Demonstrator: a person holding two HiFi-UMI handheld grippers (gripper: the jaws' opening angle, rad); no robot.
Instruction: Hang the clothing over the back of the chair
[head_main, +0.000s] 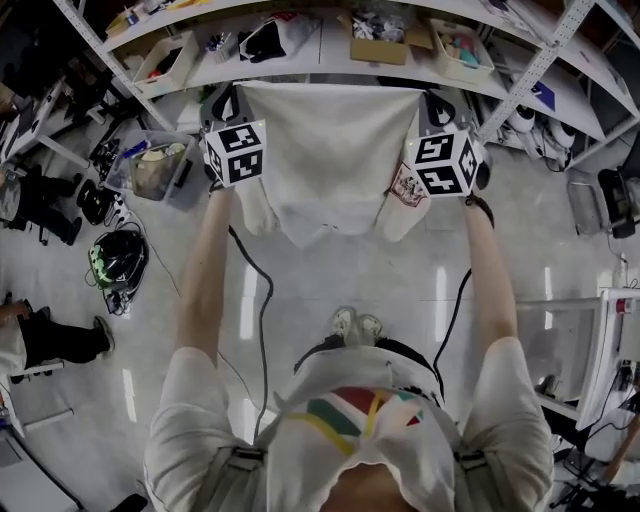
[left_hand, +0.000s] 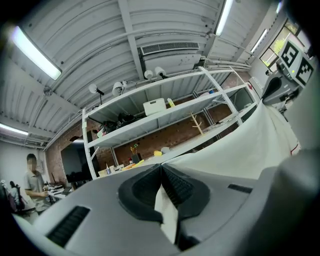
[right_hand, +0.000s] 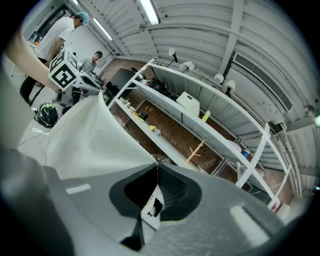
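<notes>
A white T-shirt (head_main: 330, 160) hangs spread out in front of me, held up by its top edge between the two grippers. My left gripper (head_main: 226, 100) is shut on the shirt's left corner; white cloth (left_hand: 167, 215) is pinched between its pads, and the shirt (left_hand: 240, 145) runs off to the right. My right gripper (head_main: 436, 104) is shut on the other corner. In the right gripper view the shirt (right_hand: 85, 135) stretches left from the closed jaws, with a small label (right_hand: 152, 207) caught between them. No chair shows in any view.
A metal shelving rack (head_main: 380, 45) loaded with boxes stands just behind the shirt. A clear plastic bin (head_main: 155, 165) and a helmet (head_main: 118, 255) sit on the floor at left, near seated people. A white frame (head_main: 600, 340) stands at right. Cables trail down from both grippers.
</notes>
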